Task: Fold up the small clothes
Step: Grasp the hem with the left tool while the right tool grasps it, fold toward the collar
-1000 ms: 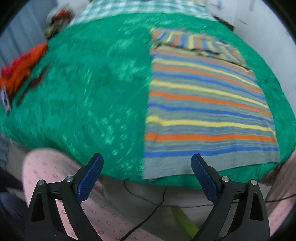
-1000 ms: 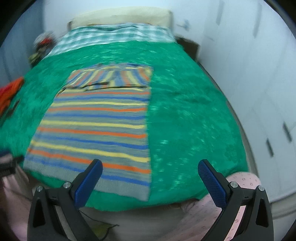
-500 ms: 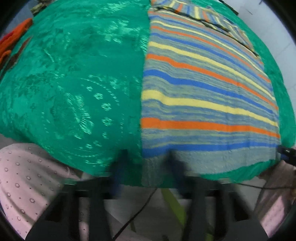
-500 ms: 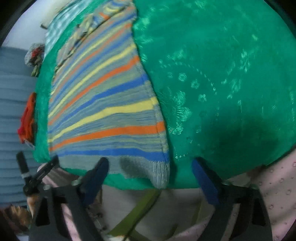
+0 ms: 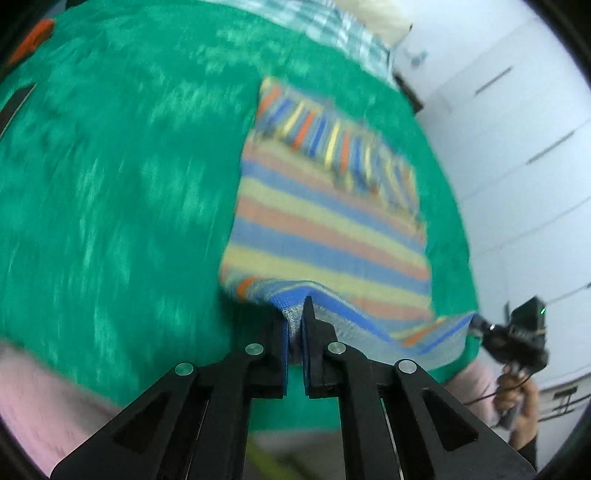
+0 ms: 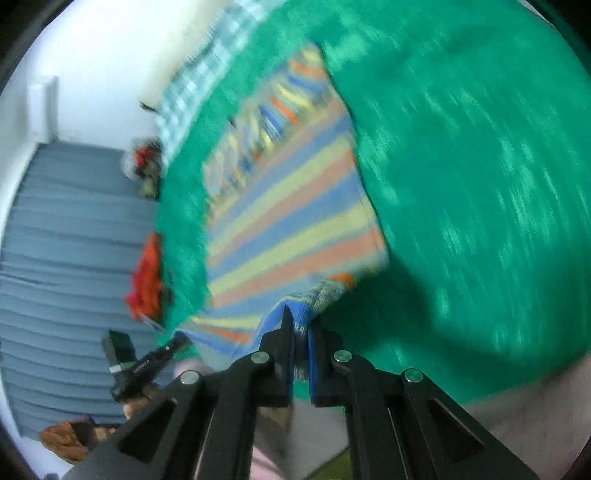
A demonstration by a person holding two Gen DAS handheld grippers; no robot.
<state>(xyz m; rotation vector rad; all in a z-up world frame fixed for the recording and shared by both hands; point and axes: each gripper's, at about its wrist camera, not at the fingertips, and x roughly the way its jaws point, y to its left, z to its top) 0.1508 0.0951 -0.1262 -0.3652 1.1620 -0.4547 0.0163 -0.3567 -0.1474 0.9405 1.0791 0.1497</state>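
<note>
The left gripper [image 5: 294,325] had its jaws clamped on the near hem of the striped sweater [image 5: 325,229], at its left corner. The right gripper [image 6: 300,332] was likewise clamped on the hem's right corner, which was lifted off the green bedspread [image 5: 118,192]. Toward 12 o'clock the sweater lay flat on the bed, a checked blanket [image 5: 332,26] beyond it. Both views were blurred.

1. A home bedroom: a bed under a green patterned bedspread [image 5: 110,184].
2. A checked pillow [image 5: 343,29] lies at its head.
3. White wardrobe doors [image 5: 517,129] and grey curtains [image 6: 55,258] flank it.
</note>
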